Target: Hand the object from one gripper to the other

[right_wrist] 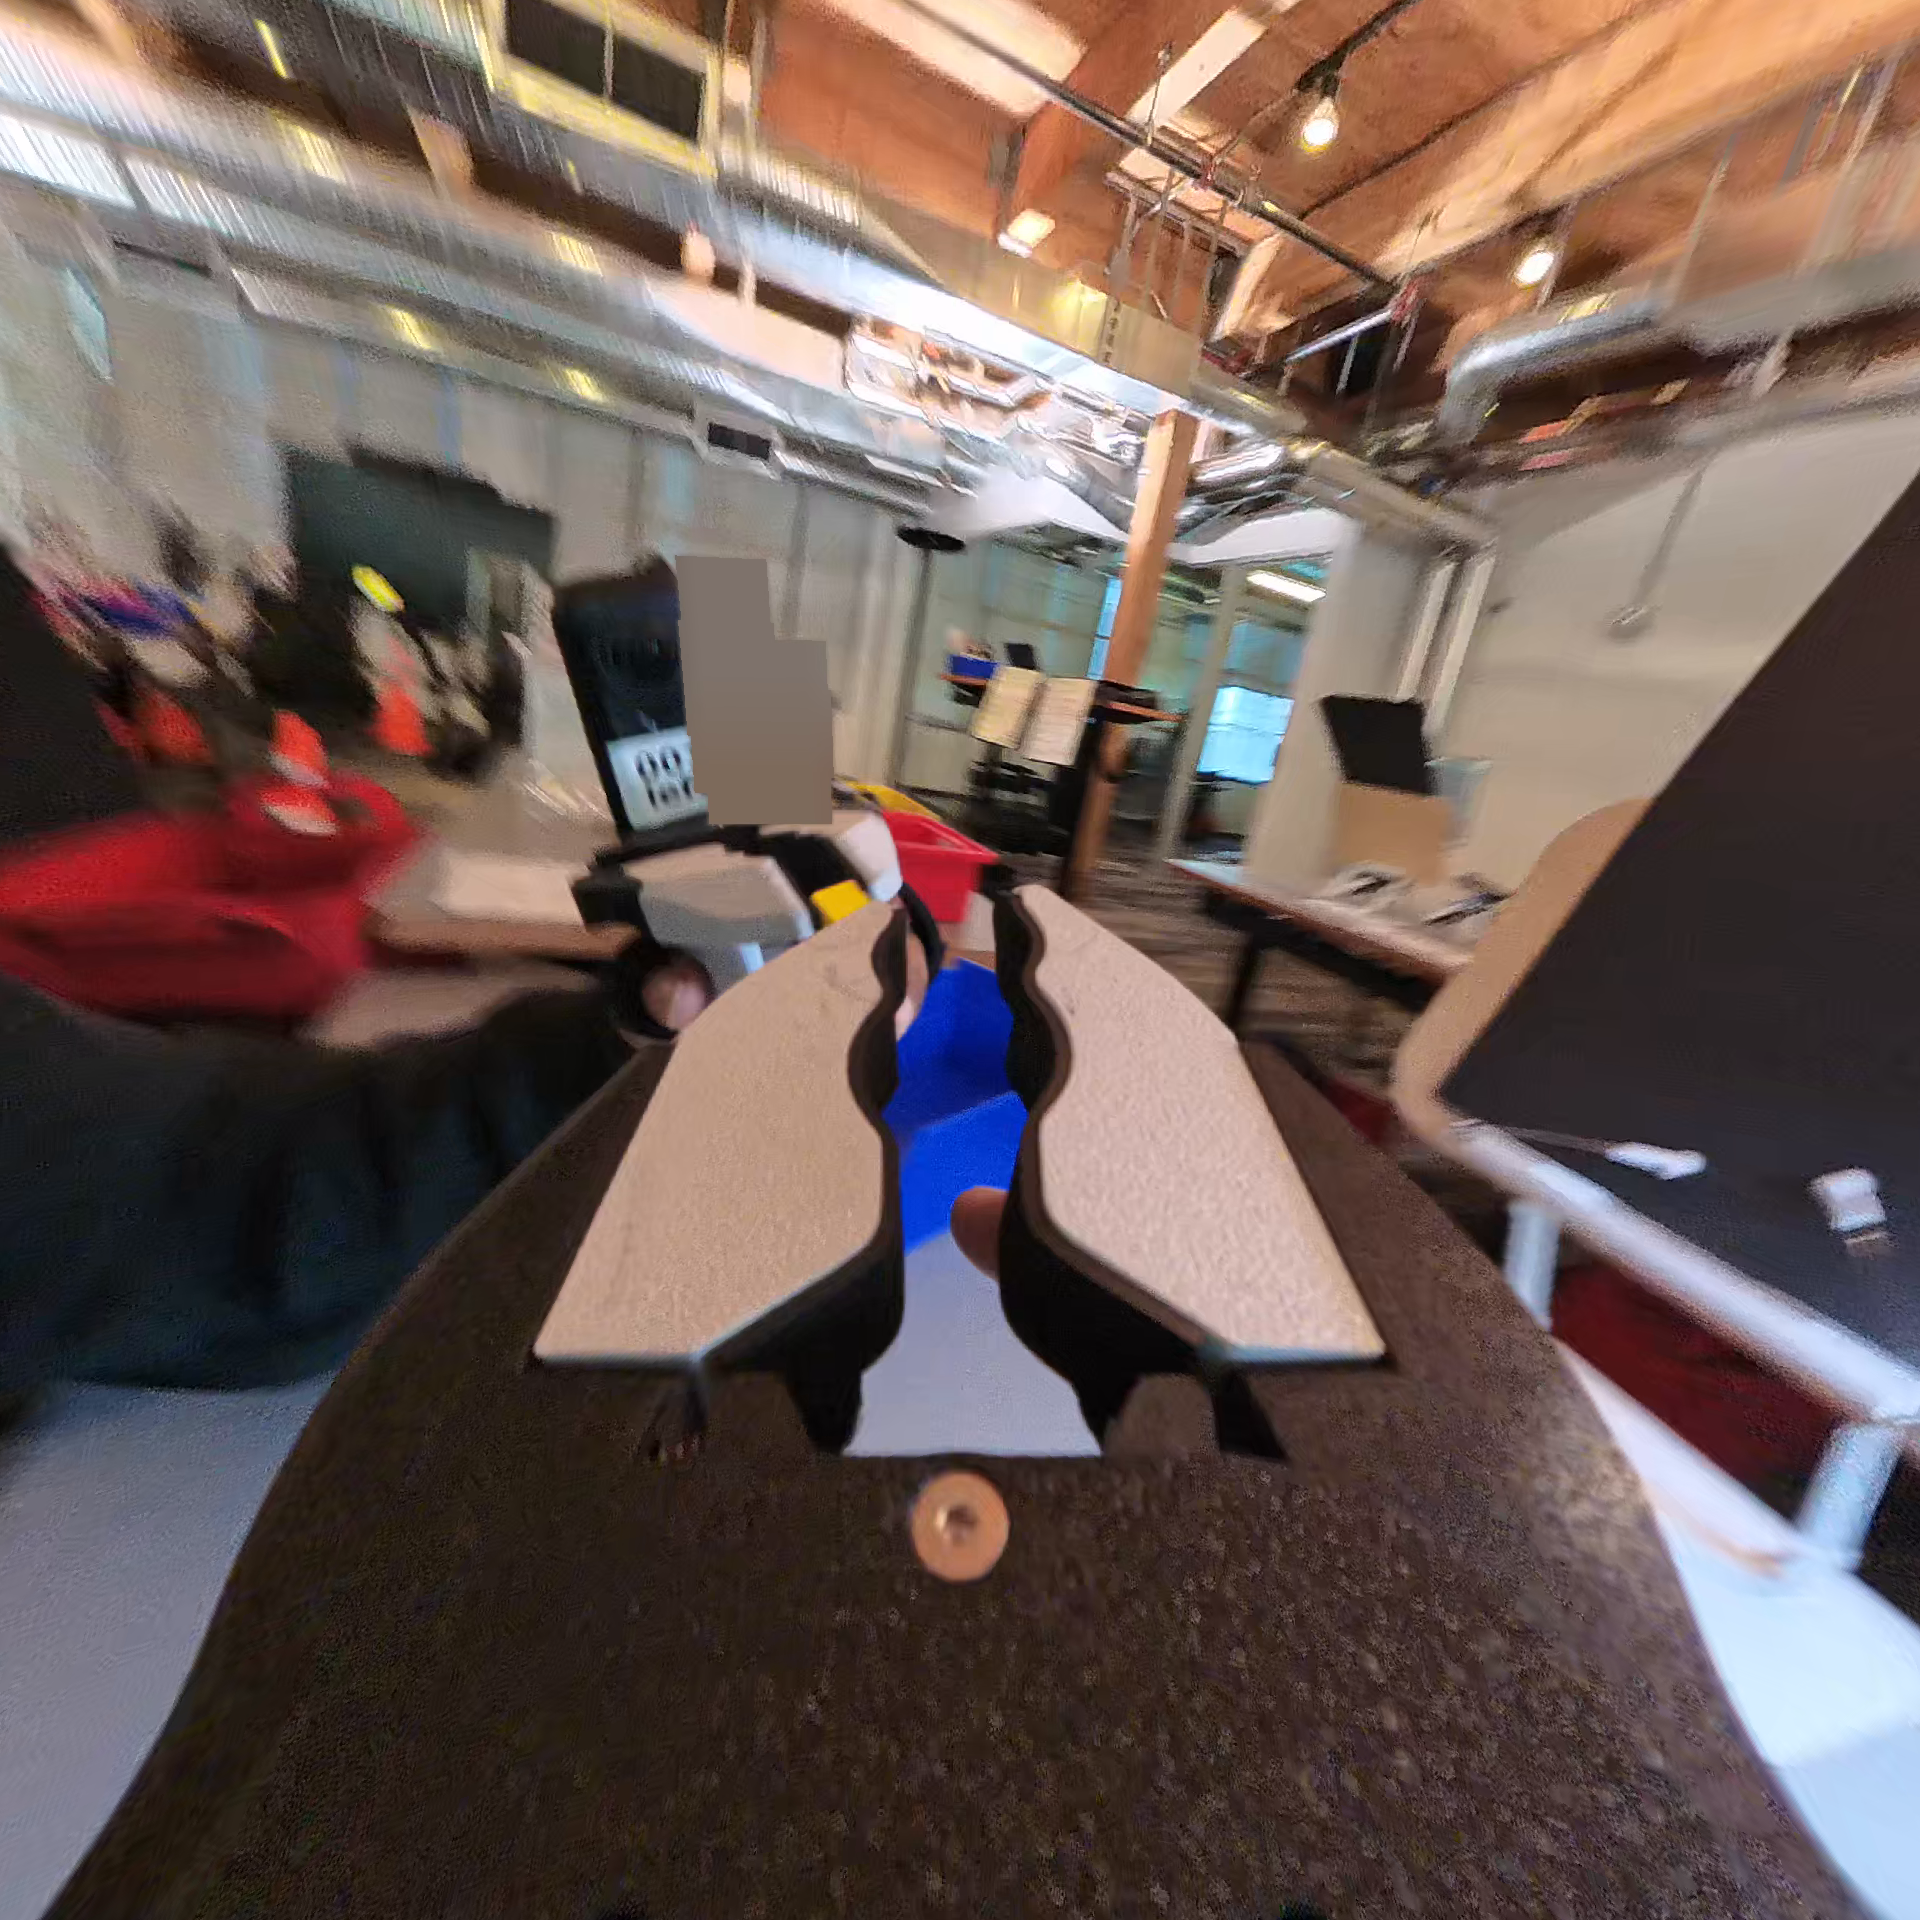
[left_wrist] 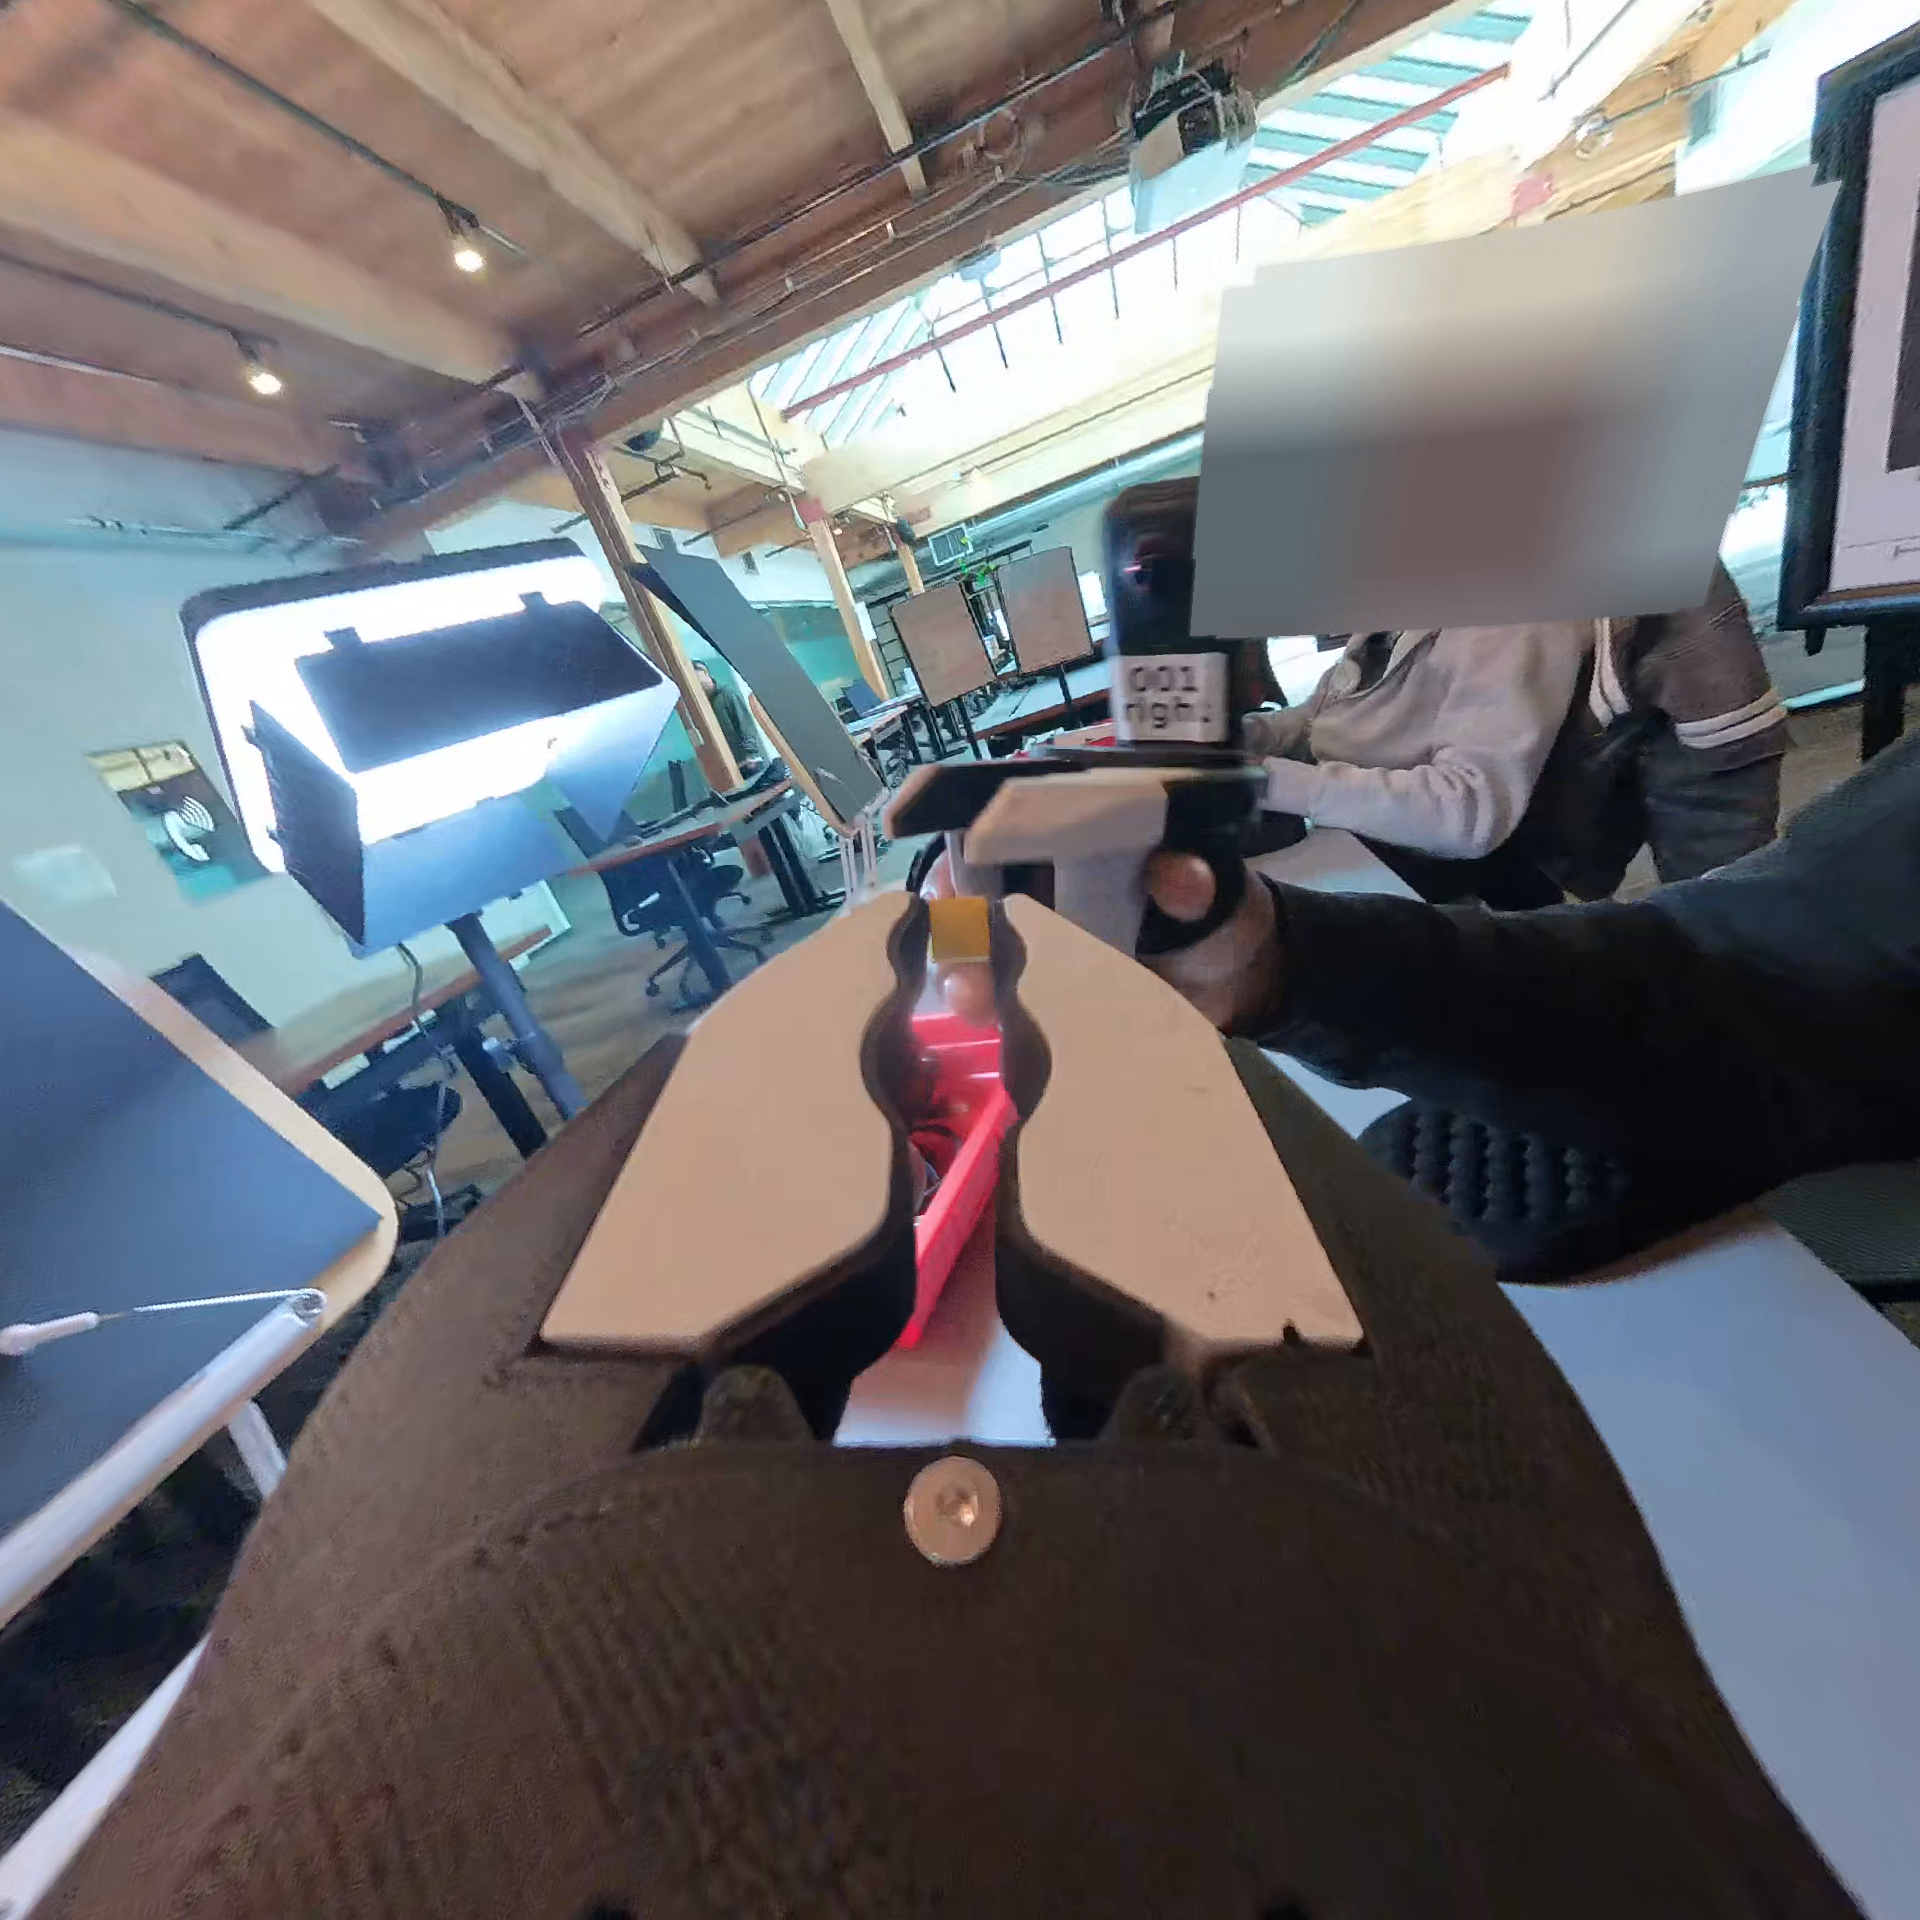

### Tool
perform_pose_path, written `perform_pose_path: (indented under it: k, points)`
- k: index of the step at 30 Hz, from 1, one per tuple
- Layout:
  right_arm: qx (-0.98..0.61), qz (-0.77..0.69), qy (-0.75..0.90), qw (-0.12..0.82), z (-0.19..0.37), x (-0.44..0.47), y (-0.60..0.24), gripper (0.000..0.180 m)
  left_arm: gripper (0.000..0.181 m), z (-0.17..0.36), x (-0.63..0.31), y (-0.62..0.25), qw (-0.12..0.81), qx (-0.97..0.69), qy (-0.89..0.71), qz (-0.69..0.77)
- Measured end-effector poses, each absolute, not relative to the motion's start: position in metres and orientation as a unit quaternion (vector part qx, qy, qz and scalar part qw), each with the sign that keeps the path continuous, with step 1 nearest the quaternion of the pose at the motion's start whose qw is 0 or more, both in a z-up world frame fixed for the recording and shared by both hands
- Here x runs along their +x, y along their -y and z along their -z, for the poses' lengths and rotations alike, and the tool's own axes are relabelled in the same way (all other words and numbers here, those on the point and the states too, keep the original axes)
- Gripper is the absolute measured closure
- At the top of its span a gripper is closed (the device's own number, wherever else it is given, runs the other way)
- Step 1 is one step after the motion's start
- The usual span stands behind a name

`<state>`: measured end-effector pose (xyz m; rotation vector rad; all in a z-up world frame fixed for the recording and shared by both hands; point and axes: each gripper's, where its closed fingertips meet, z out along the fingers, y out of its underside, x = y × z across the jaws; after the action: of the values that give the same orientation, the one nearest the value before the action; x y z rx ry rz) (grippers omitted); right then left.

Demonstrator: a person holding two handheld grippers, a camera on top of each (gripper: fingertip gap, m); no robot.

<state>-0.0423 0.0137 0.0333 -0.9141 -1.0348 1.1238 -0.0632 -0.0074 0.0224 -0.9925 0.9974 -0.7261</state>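
A small yellow block [left_wrist: 958,930] sits pinched between the tips of my left gripper [left_wrist: 956,935], held up in the air. In the right wrist view the same block [right_wrist: 840,899] shows at the tip of the left gripper [right_wrist: 831,883], just left of my right gripper's left fingertip. My right gripper [right_wrist: 948,920] has its jaws apart with nothing between them. In the left wrist view the right gripper [left_wrist: 935,816] is held by a hand in a dark sleeve, its fingers pointing left just above and behind the block.
A red bin [left_wrist: 961,1174] lies below on the white table [left_wrist: 1714,1455]. A blue bin [right_wrist: 951,1091] shows under my right fingers, and another red bin [right_wrist: 935,857] stands beyond. A seated person [left_wrist: 1455,748] is behind. Black boards stand at the left [left_wrist: 125,1195] and the right [right_wrist: 1714,935]. Less than 4 cm separates the two grippers' tips.
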Motion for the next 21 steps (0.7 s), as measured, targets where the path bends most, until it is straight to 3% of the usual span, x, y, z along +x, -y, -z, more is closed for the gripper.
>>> perform_pose_path:
  k: [10,17,21]
  points:
    - [-0.427,-0.748,0.399,0.315,-0.024,-0.052,0.011,0.152,0.17,-0.021,-0.057,0.025,0.745,-0.366,-0.493,0.262]
    - [-0.435,-0.76,0.408,0.258,-0.016,-0.066,0.029,0.158,0.17,-0.017,-0.056,0.029,0.746,-0.348,-0.514,0.241]
    - [-0.451,-0.748,0.397,0.282,-0.015,-0.069,0.024,0.166,0.17,-0.015,-0.059,0.024,0.746,-0.355,-0.52,0.217]
